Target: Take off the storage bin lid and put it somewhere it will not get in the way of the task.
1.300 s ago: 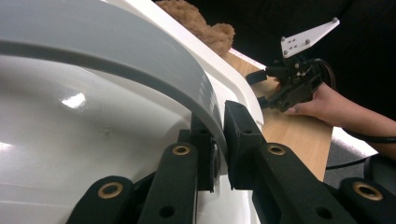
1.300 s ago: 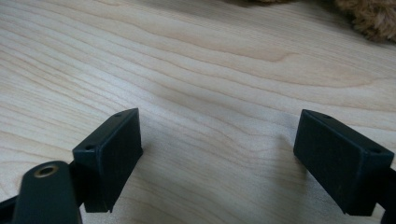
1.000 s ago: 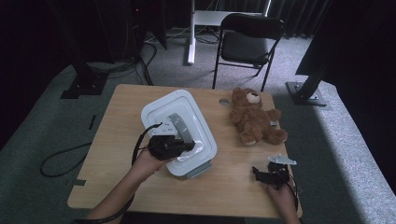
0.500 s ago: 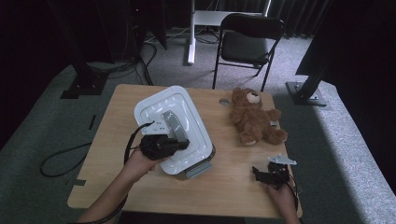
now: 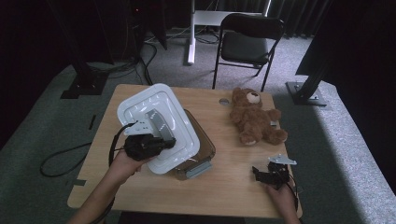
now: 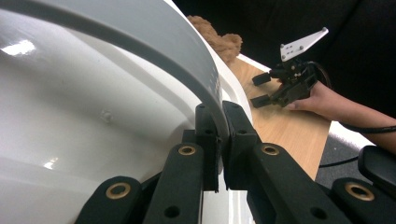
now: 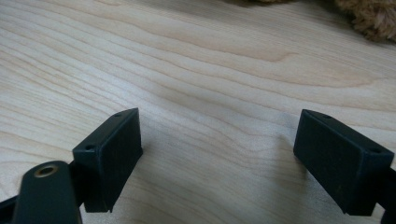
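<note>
My left gripper (image 5: pixel 161 142) is clamped on the rim of a white plastic lid (image 5: pixel 156 123) — smooth, glossy, a rounded rectangle with raised concentric ridges. In the left gripper view my two black jaws pinch the lid's (image 6: pixel 93 107) curved edge between them, with no gap left. The lid is lifted and tilted, its near edge in my grip, its far edge up and away from me. It hangs over the left part of a clear plastic storage container (image 5: pixel 198 154), whose transparent brownish wall and grey latch tab show past the lid's right side. The container sits on a light wooden table (image 5: pixel 224 186) with fine, wavy grain.

To the right of the container, well apart from it, a brown teddy bear (image 5: pixel 254 119) lies on its back — plush, shaggy fur, paler muzzle.

My right gripper (image 5: pixel 268 173) rests low at the table's near right corner, near the bear's feet. Its blunt, matte black jaws stand wide apart over bare wood (image 7: pixel 210 70), holding nothing.
</note>
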`<act>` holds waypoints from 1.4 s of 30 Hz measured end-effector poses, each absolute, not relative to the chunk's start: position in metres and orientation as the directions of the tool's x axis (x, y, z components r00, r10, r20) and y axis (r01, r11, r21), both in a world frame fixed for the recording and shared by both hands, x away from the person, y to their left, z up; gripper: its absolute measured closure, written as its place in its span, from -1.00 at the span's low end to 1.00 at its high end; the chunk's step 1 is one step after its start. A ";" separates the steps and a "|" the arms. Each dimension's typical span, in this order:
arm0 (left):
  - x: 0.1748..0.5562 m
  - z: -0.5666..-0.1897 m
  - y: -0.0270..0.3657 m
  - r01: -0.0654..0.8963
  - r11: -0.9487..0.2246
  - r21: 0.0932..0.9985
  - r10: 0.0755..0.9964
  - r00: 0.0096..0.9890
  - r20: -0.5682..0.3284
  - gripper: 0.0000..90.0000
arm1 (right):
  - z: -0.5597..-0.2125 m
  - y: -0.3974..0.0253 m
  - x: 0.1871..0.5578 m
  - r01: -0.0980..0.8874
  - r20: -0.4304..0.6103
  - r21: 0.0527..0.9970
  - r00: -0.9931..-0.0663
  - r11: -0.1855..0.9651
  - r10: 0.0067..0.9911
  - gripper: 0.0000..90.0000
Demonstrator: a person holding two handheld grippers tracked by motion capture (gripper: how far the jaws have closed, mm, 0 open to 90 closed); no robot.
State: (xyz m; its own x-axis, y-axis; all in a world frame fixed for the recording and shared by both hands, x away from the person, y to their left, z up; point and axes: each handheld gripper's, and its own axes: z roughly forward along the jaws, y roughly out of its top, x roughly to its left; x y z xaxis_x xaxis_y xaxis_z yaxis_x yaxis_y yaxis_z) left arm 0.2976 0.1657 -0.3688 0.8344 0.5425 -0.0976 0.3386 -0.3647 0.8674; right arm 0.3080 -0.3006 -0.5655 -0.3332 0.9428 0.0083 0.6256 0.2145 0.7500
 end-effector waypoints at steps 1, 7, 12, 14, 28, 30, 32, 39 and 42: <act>0.297 -0.369 0.168 0.341 -0.366 0.866 0.546 0.832 -0.098 0.94 | -0.566 -0.301 0.308 0.625 0.009 0.750 -0.333 0.214 0.943 -0.68; 0.293 -0.369 0.187 0.355 -0.352 0.866 0.572 0.814 -0.101 0.94 | -0.566 -0.301 0.308 0.625 0.008 0.751 -0.332 0.214 0.943 -0.68; 0.290 -0.369 0.203 0.366 -0.332 0.870 0.589 0.800 -0.112 0.94 | -0.566 -0.300 0.309 0.625 0.007 0.752 -0.325 0.210 0.946 -0.68; 0.288 -0.369 0.209 0.368 -0.325 0.871 0.598 0.794 -0.112 0.94 | -0.566 -0.300 0.309 0.625 0.006 0.751 -0.325 0.210 0.946 -0.68; 0.272 -0.378 0.251 0.394 -0.297 0.870 0.627 0.767 -0.133 0.93 | -0.566 -0.300 0.309 0.626 0.007 0.751 -0.325 0.209 0.946 -0.68; 0.271 -0.382 0.257 0.401 -0.296 0.867 0.629 0.765 -0.139 0.93 | -0.566 -0.300 0.309 0.626 0.008 0.751 -0.325 0.209 0.946 -0.68; 0.269 -0.386 0.262 0.408 -0.292 0.865 0.640 0.755 -0.140 0.93 | -0.566 -0.300 0.309 0.626 0.007 0.751 -0.325 0.209 0.946 -0.68; 0.272 -0.411 0.280 0.463 -0.282 0.840 0.644 0.741 -0.191 0.93 | -0.566 -0.300 0.309 0.626 0.008 0.751 -0.325 0.209 0.946 -0.68; 0.274 -0.421 0.281 0.482 -0.284 0.829 0.636 0.742 -0.213 0.93 | -0.566 -0.300 0.309 0.626 0.007 0.751 -0.325 0.209 0.946 -0.68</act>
